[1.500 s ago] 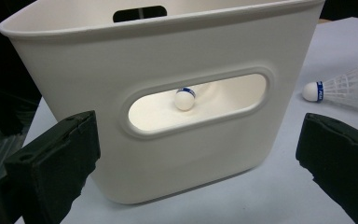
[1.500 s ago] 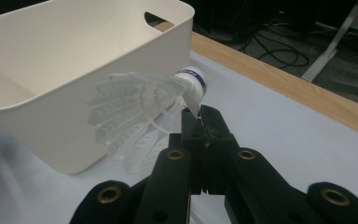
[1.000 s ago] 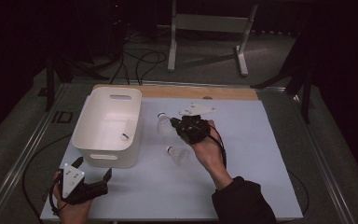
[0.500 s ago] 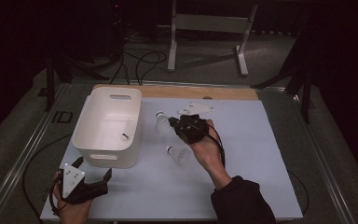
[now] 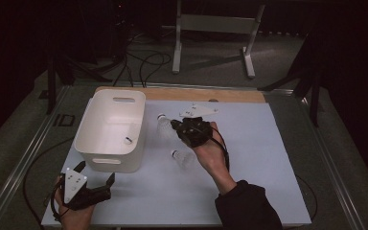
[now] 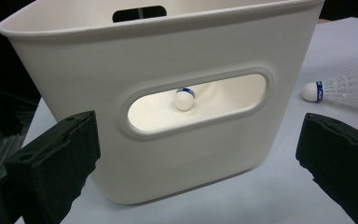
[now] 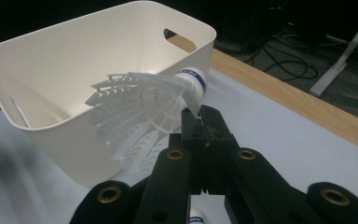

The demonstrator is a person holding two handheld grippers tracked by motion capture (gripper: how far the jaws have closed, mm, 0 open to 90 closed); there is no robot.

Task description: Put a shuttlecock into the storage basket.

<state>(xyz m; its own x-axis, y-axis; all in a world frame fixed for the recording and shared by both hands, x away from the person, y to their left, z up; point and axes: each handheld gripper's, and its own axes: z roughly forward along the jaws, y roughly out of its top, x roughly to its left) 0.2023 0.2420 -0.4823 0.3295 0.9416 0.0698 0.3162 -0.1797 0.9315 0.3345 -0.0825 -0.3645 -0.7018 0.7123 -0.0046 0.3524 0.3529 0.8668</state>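
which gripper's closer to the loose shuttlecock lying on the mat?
Right. The right gripper, shut on another shuttlecock, sits just above the loose shuttlecock in the high view. The left gripper rests open at the near-left corner, in front of the white bin.

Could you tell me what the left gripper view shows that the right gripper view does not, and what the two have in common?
Left gripper view: the open left gripper, a shuttlecock in the bin seen through the handle slot, and a loose shuttlecock on the table.
Right gripper view: the right gripper shut on a held shuttlecock, plus the wooden table edge.
Both: the white bin on the blue table surface.
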